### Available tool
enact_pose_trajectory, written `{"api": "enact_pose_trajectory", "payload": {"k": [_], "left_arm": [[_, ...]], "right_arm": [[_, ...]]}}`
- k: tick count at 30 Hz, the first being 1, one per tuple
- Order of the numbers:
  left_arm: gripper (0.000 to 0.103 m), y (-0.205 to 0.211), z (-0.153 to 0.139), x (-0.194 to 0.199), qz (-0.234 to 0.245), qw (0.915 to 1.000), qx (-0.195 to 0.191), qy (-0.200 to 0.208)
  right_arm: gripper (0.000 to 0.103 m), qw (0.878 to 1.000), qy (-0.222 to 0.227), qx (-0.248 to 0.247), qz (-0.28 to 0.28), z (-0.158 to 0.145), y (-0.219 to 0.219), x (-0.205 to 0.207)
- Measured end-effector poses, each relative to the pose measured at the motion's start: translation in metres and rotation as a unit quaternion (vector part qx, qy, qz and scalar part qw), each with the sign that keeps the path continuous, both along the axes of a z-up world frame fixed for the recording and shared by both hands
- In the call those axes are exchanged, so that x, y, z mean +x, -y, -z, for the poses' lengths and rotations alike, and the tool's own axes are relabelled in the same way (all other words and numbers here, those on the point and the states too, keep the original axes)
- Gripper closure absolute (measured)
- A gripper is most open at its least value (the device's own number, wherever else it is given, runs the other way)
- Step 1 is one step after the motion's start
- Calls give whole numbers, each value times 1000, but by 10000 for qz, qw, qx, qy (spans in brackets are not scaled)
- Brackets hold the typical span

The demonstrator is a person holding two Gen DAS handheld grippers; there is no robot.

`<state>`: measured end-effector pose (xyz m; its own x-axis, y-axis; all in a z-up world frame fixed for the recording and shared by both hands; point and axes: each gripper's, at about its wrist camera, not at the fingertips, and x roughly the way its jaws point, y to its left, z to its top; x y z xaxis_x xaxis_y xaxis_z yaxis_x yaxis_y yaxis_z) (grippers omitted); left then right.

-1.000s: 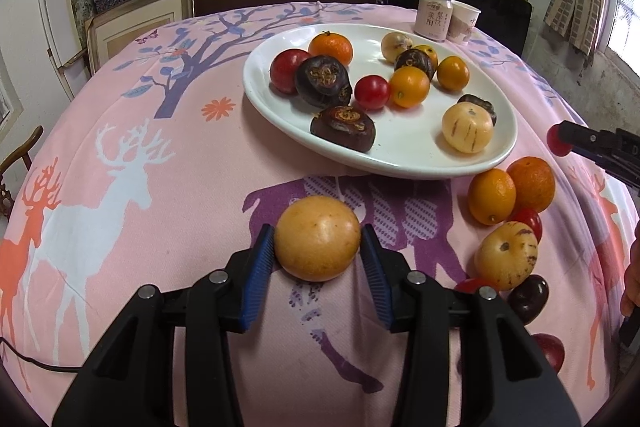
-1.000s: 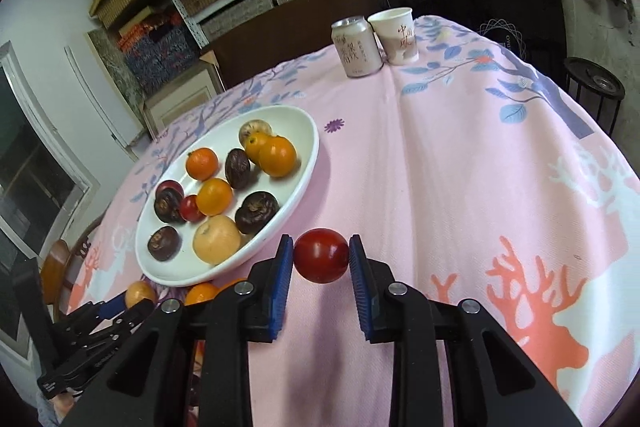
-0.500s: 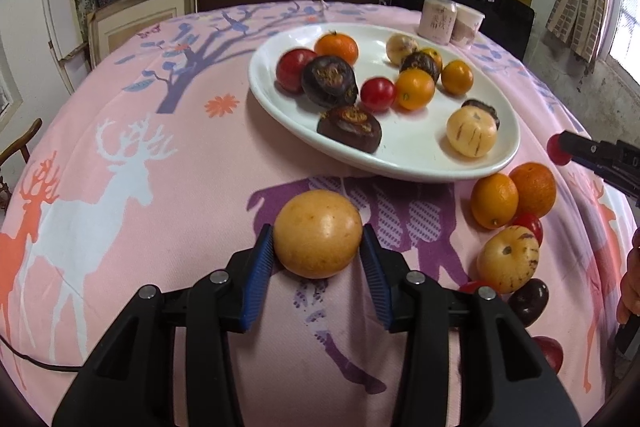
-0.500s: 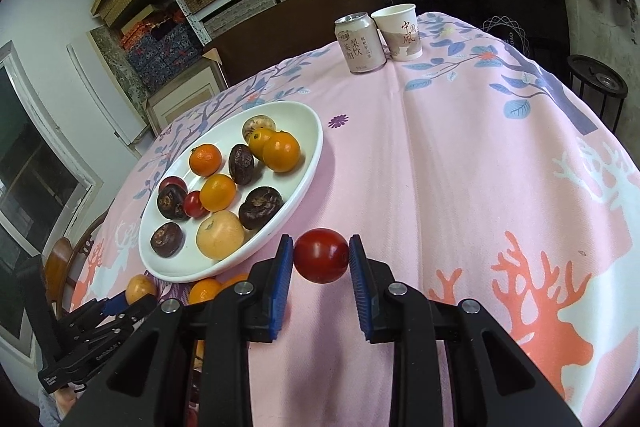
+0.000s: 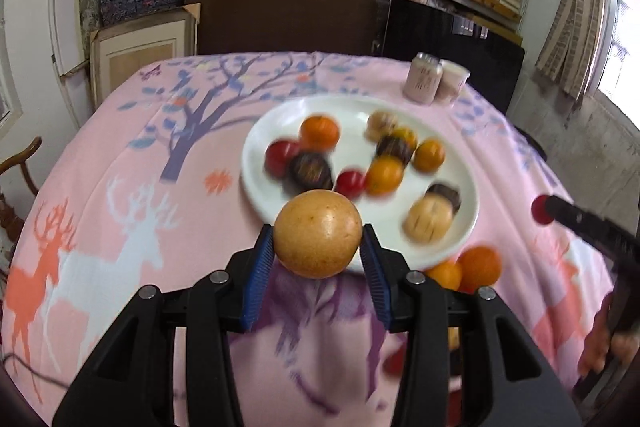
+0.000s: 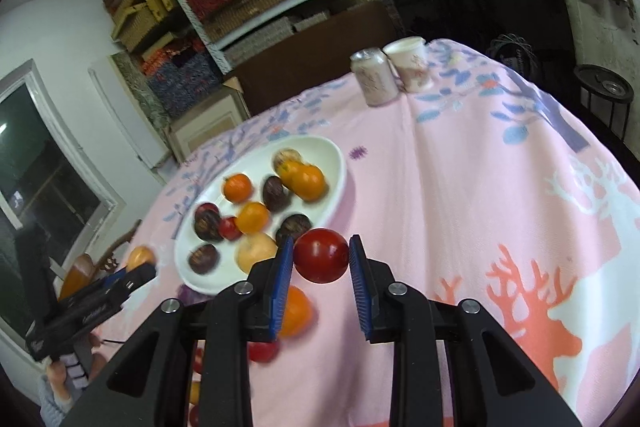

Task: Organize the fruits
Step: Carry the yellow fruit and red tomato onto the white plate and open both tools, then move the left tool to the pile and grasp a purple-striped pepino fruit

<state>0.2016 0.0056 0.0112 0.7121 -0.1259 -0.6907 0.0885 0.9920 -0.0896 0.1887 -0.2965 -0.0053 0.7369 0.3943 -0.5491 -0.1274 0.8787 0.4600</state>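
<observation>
On the pink deer-print tablecloth (image 5: 120, 211), the left gripper (image 5: 318, 251) clamps a yellow fruit (image 5: 318, 233) and the right gripper (image 6: 321, 259) a red tomato (image 6: 321, 255), both raised, presumably for delivery to the white plate (image 5: 256, 155) at 12 o'clock.

The plate (image 5: 256, 163) lies in the middle of the worktop (image 5: 120, 187). The can (image 5: 426, 83) and the cup (image 5: 452, 85) stand far right, behind it.

yellow fruit (image 5: 318, 233) gripped aloft | red fruit (image 6: 321, 255) gripped aloft
</observation>
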Motion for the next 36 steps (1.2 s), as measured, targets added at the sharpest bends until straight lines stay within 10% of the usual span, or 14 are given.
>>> {"api": "enact_pose_trajectory", "payload": {"k": [10, 13, 20, 36], "left_arm": [[60, 57, 23, 50, 453, 9984, 280, -176], [57, 52, 34, 58, 457, 9982, 213, -320], [32, 38, 21, 48, 362, 9993, 83, -67], [16, 38, 23, -56, 671, 9971, 200, 309]], "right_arm": [[73, 9974, -277, -250, -622, -13, -56, 81], [26, 9970, -404, 118, -647, 5, -57, 98], [13, 9982, -93, 482, -342, -3, -28, 82], [5, 9928, -259, 1021, 576, 25, 32, 12]]}}
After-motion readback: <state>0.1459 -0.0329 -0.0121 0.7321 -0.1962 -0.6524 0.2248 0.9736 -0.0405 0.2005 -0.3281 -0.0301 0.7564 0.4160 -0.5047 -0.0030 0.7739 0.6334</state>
